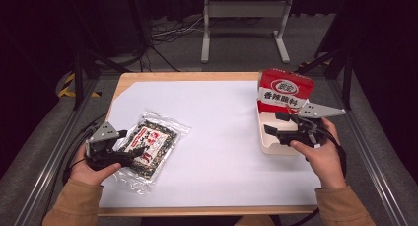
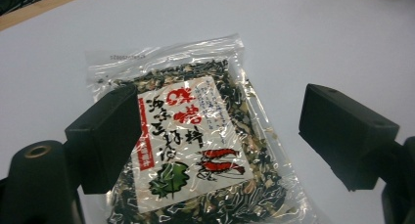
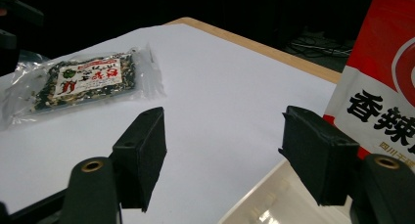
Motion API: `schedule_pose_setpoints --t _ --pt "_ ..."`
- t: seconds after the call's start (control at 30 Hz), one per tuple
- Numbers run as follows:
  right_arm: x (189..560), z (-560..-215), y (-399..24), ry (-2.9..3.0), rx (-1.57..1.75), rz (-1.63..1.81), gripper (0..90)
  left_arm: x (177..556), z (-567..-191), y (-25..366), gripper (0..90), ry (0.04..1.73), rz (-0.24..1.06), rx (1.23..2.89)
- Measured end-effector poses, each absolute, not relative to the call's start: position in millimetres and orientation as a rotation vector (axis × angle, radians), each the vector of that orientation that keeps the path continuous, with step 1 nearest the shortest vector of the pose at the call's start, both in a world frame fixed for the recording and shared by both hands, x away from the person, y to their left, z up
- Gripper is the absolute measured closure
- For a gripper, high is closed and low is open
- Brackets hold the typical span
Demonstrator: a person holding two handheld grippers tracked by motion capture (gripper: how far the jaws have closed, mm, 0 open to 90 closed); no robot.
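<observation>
Now left claw released over seaweed packet | right claw released beside red bag | bare sheet between

Clear seaweed packet with white label lies flat, tilted, at the table's front-left.

You're set up in some kind of lab or recording studio, not a kitchen. Black curtains all around, a metal frame boxing in the table, loose cables on grey carpet.
</observation>
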State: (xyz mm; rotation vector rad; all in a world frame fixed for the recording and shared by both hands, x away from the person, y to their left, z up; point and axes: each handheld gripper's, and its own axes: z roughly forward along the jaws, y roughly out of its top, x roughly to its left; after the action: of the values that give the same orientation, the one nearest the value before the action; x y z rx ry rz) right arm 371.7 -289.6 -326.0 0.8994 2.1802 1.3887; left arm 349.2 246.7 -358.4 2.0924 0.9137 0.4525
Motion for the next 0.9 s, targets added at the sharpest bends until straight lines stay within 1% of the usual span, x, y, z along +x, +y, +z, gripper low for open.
schedule_pose_setpoints --t 0.17,0.43,0.47,0.5,0.53,0.9 --pt "371 -332 -288 2.186 0.911 1.384 35.4 359 -354 252 13.7 0.945 0.428 2.065" --pt "373 -342 -283 2.223 0.922 1.383 35.9 382 -351 261 15.0 1.009 0.454 2.039" --pt "373 -343 -281 2.229 0.922 1.384 36.0 386 -350 263 17.0 1.0 0.464 2.043" --pt "373 -343 -281 2.229 0.922 1.384 36.0 390 -350 264 17.0 0.996 0.462 2.038" --pt "373 -344 -281 2.232 0.918 1.383 36.0 394 -351 265 19.5 0.995 0.458 2.036" --pt "372 -348 -274 2.257 0.902 1.386 36.5 434 -362 270 15.5 1.075 0.45 1.995"
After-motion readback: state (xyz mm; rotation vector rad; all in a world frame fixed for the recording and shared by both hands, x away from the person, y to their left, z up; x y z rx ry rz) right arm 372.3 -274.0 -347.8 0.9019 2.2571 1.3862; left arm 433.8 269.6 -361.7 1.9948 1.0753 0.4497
